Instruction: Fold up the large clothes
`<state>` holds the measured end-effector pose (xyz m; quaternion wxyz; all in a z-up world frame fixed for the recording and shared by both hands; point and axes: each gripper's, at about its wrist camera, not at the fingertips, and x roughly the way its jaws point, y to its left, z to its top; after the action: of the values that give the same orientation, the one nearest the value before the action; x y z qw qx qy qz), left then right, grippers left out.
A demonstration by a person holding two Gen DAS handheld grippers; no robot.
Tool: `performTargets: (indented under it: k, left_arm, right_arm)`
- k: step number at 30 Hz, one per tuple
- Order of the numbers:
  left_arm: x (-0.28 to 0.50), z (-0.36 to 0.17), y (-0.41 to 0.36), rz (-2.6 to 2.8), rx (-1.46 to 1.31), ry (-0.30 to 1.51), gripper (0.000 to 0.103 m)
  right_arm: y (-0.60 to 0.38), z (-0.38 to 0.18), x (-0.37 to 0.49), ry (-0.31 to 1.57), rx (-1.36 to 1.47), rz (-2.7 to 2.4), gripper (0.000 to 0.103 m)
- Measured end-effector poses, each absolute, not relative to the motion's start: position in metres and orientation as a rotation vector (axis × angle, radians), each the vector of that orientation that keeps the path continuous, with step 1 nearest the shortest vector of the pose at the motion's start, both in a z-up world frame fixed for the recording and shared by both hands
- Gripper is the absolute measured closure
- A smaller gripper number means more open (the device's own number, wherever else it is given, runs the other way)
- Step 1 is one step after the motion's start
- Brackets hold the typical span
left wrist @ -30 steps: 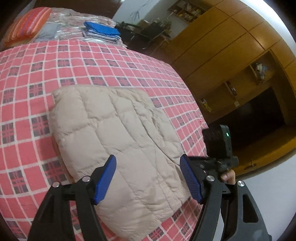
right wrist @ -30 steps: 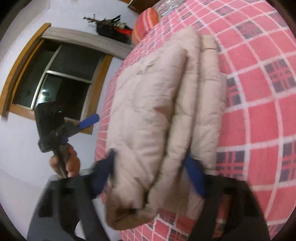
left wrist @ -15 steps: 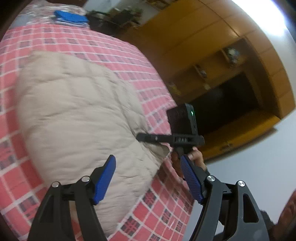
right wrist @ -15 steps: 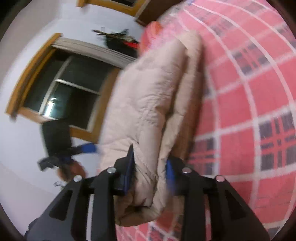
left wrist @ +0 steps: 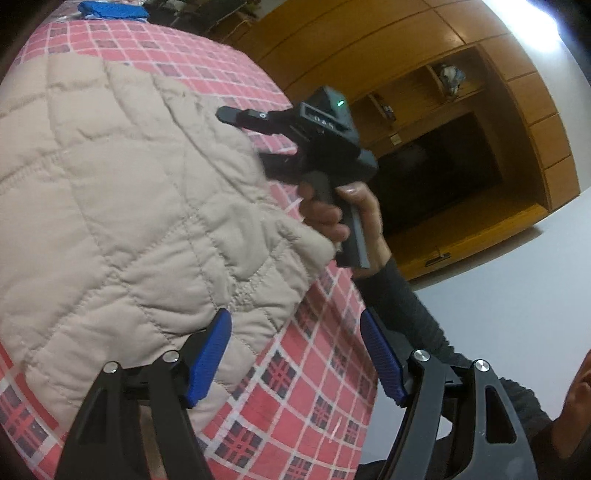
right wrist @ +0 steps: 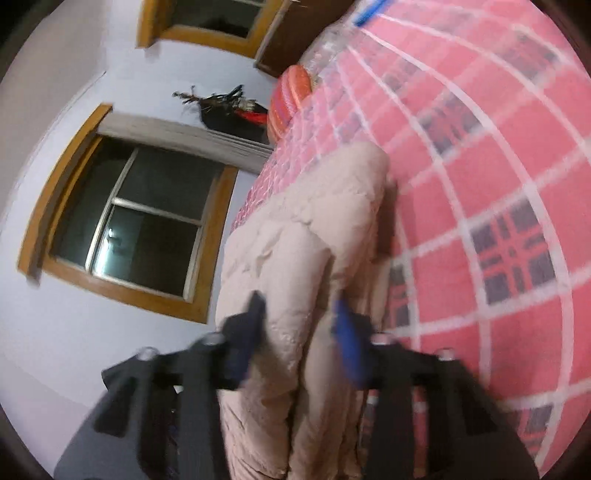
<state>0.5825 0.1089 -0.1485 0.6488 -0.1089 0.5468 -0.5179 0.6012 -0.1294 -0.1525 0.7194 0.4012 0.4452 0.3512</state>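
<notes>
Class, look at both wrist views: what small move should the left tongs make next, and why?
Probably ease forward and close on the jacket's near edge. The left tongs are open with only one pad over the fabric, while the right tongs already pinch the folded side.

Pretty dim room: big wooden wardrobe (left wrist: 424,85) with open shelves, white walls (right wrist: 74,55), a dark wood-framed window (right wrist: 136,218), bed (right wrist: 498,166) under a red plaid cover.

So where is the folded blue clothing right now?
In the left wrist view, the folded blue clothing lies at the top left, at the far end of the red plaid bedspread, well beyond the beige quilted jacket.
</notes>
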Motion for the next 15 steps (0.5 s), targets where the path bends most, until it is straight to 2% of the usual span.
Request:
performTargets:
  k: [3, 7, 11, 15]
  left_arm:
    - [0.58, -0.159, 0.107, -1.165, -0.229, 1.24, 0.031]
    - [0.58, -0.162, 0.1, -1.144, -0.226, 1.246, 0.033]
    - [0.581, -0.141, 0.105, -1.166, -0.264, 1.271, 0.033]
    - [0.606, -0.1, 0.129, -1.147, -0.343, 1.136, 0.026]
  right_arm:
    - [-0.123, -0.142, 0.603, 0.907, 0.826, 0.758, 0.081]
    - [-0.108, -0.174, 0.621, 1.027, 0.735, 0.651, 0.081]
    - [-0.118, -0.142, 0.613, 0.978, 0.749, 0.663, 0.076]
    - [-0.122, -0.104, 0.606, 0.906, 0.679, 0.653, 0.071]
